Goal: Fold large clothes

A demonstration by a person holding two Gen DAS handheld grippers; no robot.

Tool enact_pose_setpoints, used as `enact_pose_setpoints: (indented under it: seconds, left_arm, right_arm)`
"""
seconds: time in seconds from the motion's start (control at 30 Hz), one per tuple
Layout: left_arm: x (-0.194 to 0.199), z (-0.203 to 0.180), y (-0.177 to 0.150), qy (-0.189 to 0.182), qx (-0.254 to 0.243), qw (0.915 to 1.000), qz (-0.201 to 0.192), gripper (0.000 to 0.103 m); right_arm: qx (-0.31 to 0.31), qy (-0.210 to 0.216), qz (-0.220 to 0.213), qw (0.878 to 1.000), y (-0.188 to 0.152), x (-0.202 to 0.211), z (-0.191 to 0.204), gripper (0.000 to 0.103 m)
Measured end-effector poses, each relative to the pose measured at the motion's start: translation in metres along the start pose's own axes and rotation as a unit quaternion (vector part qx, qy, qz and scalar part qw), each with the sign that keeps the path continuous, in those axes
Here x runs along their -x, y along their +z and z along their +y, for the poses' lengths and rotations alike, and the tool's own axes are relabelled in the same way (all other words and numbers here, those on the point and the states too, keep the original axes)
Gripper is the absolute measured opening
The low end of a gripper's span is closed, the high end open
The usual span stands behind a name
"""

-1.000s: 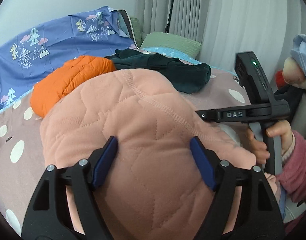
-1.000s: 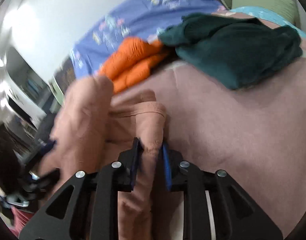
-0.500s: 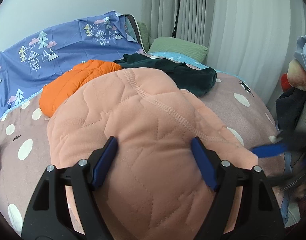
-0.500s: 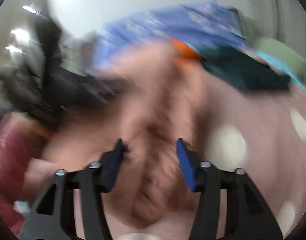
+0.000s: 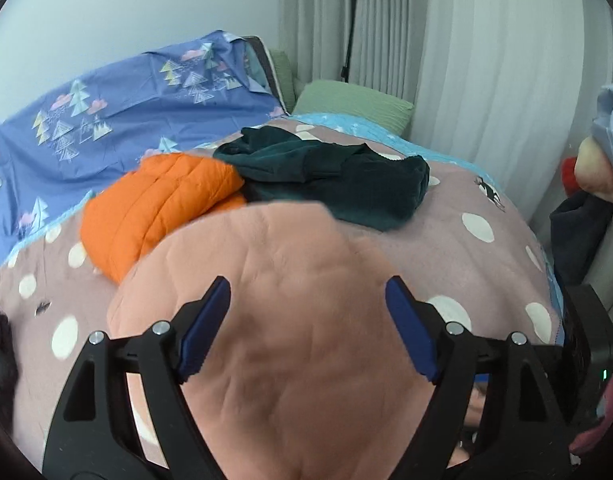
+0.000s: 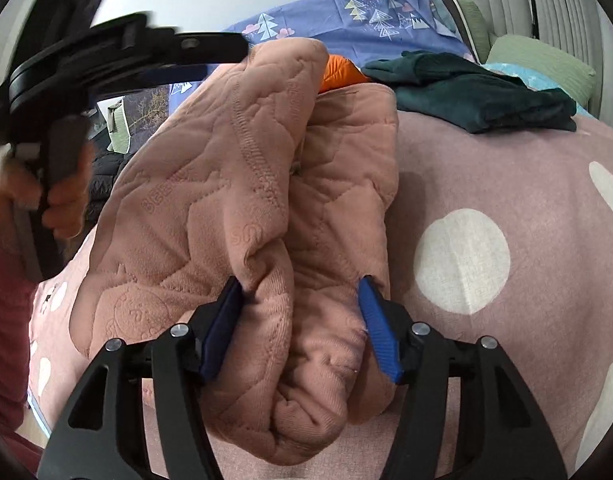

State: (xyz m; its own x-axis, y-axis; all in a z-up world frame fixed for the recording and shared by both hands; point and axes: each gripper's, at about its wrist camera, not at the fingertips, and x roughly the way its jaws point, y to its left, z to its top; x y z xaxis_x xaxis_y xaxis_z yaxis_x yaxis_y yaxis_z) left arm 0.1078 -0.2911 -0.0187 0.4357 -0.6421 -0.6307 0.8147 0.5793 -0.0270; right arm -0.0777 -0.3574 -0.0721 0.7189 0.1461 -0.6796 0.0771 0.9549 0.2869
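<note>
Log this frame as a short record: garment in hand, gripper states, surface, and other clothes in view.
garment: pink quilted garment, bunched and lifted off the bed
left gripper: open, fingers astride the garment
right gripper: open, fingers astride a thick fold
surface: pink bedspread with white dots
other clothes: orange jacket beside dark green garment, further back on the bed
background: blue sheet, green pillow, curtains

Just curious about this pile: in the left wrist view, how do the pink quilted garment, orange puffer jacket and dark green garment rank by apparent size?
1. Pink quilted garment, though nearness to the camera inflates it.
2. Dark green garment and orange puffer jacket: look alike, unranked.
</note>
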Motion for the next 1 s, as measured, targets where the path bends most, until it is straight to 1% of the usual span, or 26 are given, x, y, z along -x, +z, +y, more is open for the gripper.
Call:
enact_pose_setpoints:
  seconds: [0.03,0.07,0.1,0.13,0.17,0.2,0.27,0.4,0.5,0.6,0.7,0.8,0.87,0.9,0.93,0.97,1.0]
  left_arm:
    - [-0.014,0.002,0.000,-0.009,-0.005,0.9997,0.021,0.086]
    - [-0.036,0.005,-0.005,-0.003,-0.016,0.9985,0.051,0.089]
    - [-0.052,0.008,-0.011,0.006,-0.021,0.9973,0.070,0.090]
    - [-0.067,0.015,-0.017,0.010,-0.007,0.9967,0.080,0.090]
    - [-0.068,0.023,-0.018,-0.009,0.020,0.9972,0.072,0.090]
    - [-0.066,0.023,-0.018,-0.011,0.022,0.9973,0.069,0.090]
    - [-0.064,0.020,-0.019,-0.003,0.009,0.9976,0.068,0.090]
    - [-0.064,0.020,-0.020,0.002,0.008,0.9975,0.071,0.090]
    - [-0.064,0.016,-0.020,0.003,0.008,0.9977,0.067,0.090]
    - [-0.066,0.013,-0.021,0.011,0.004,0.9977,0.067,0.090]
    - [-0.062,0.011,-0.021,0.022,0.000,0.9977,0.064,0.090]
    - [-0.039,0.002,-0.014,0.040,-0.016,0.9982,0.041,0.089]
    - [-0.013,-0.004,-0.008,0.054,-0.031,0.9980,0.013,0.088]
    - [0.002,-0.004,-0.006,0.061,-0.037,0.9974,-0.009,0.088]
    - [0.009,-0.002,-0.005,0.065,-0.036,0.9971,-0.018,0.088]
    - [0.013,0.005,-0.006,0.070,-0.027,0.9970,-0.021,0.088]
    - [0.011,0.011,-0.008,0.070,-0.016,0.9974,-0.012,0.088]
  right_arm:
    - [-0.001,0.001,0.001,1.000,0.001,0.000,-0.001,0.061]
    - [0.001,0.002,0.000,1.000,0.001,0.000,-0.001,0.061]
    - [0.006,0.001,-0.002,1.000,0.000,-0.001,0.000,0.061]
    - [0.007,-0.005,-0.003,1.000,-0.001,-0.002,0.001,0.061]
    - [0.005,-0.006,-0.004,1.000,-0.001,-0.003,0.000,0.062]
    - [0.002,-0.004,-0.005,1.000,-0.002,-0.004,0.000,0.062]
    - [0.011,-0.010,-0.005,1.000,-0.003,-0.005,0.003,0.063]
    - [0.014,-0.008,-0.005,1.000,-0.003,-0.006,0.002,0.064]
    - [0.020,-0.016,-0.009,1.000,-0.004,-0.005,0.006,0.064]
    - [0.026,-0.028,-0.009,0.999,-0.007,-0.001,0.012,0.064]
    - [0.026,-0.028,-0.008,0.999,-0.007,-0.001,0.013,0.064]
    - [0.022,-0.032,-0.008,0.999,-0.009,0.001,0.014,0.064]
    - [0.022,-0.037,-0.009,0.999,-0.010,0.002,0.016,0.064]
    - [0.022,-0.040,-0.010,0.999,-0.010,0.002,0.017,0.064]
    - [0.022,-0.042,-0.010,0.999,-0.010,0.001,0.017,0.064]
    - [0.022,-0.043,-0.008,0.999,-0.010,0.001,0.018,0.064]
    - [0.021,-0.044,-0.007,0.999,-0.009,0.001,0.018,0.064]
